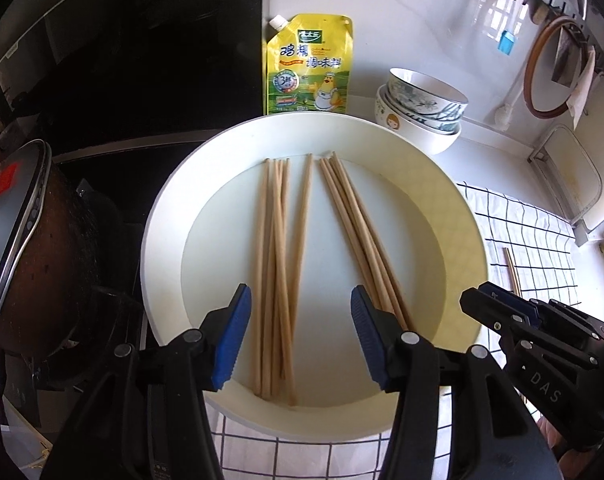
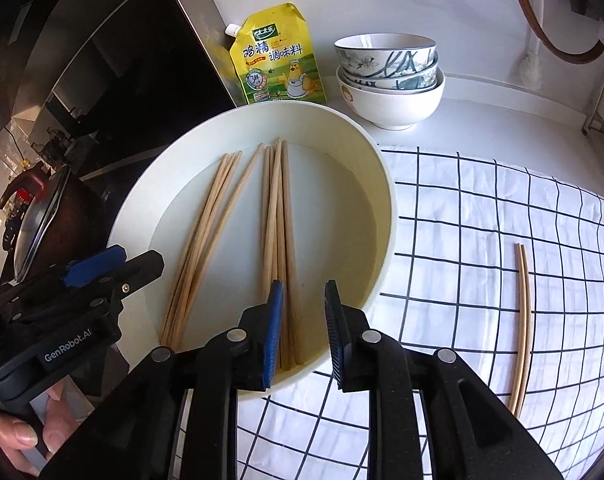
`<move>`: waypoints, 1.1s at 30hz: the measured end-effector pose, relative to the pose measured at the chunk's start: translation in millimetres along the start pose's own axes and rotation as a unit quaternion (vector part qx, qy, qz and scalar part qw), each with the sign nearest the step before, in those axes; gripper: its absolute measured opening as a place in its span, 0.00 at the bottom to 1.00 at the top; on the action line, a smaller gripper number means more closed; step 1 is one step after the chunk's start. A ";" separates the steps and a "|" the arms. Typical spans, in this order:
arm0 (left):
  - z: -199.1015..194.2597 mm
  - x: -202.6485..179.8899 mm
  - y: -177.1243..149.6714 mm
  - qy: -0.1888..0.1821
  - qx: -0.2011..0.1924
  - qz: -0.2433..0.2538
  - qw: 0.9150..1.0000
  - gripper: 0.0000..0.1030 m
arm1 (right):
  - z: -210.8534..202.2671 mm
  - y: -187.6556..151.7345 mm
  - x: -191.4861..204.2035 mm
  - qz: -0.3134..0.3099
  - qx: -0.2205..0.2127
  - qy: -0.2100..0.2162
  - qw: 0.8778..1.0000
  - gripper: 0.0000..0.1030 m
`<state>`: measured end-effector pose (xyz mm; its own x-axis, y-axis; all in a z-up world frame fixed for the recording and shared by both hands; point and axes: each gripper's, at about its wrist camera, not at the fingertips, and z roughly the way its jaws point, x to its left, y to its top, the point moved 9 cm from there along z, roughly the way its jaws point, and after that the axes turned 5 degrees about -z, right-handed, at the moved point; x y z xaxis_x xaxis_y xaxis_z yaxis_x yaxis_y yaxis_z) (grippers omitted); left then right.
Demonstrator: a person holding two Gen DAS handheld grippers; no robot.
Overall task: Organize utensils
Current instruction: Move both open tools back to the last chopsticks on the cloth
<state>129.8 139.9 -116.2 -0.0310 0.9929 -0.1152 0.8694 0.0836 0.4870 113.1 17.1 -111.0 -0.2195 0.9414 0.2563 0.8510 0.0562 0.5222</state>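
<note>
Chopsticks (image 1: 280,280) in white basin (image 1: 162,240), below both empty grippers, left gripper (image 1: 300,336) spread wide, right gripper (image 2: 302,332) narrowly apart

— The rig? Two black plastic grippers: left gripper (image 1: 298,334), right gripper (image 2: 303,330), ribbed blue pads (image 1: 232,340), silver rivets.

— Markings? "GenRobot.AI" and "DAS" in white; bare-skinned hand (image 2: 20,440).

White counter (image 2: 481,120), checked cloth (image 2: 481,220), dark cooktop (image 1: 142,80)

Two loose bundles of pale wooden chopsticks (image 1: 280,264) lie flat in a round white basin (image 1: 162,216), tips pointing away. Another pair of chopsticks (image 2: 521,332) lies side by side on the checked cloth (image 2: 461,240), well apart from the basin.
</note>
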 end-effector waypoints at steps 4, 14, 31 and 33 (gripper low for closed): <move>-4.3 -12.9 -7.7 -0.003 0.000 0.006 1.000 0.53 | -13.2 -7.9 -14.1 0.006 -0.007 -0.009 1.000 0.22; -6.1 -55.8 -29.9 -0.024 0.016 0.029 0.999 0.54 | -36.4 -42.1 -66.3 0.034 -0.009 -0.046 0.998 0.28; -3.7 -140.7 -71.1 -0.069 0.043 0.078 0.994 0.62 | -43.2 -109.7 -176.2 0.084 0.027 -0.115 0.989 0.34; -2.1 -145.7 -74.2 -0.070 0.047 0.080 0.993 0.62 | -38.9 -114.6 -181.6 0.082 0.033 -0.117 0.989 0.34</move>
<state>68.8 -10.8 -133.8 0.1737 0.9707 -0.1659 0.9002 -0.0882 0.4265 36.9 -173.3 -185.7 0.0344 0.9904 0.1340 0.8972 -0.0897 0.4324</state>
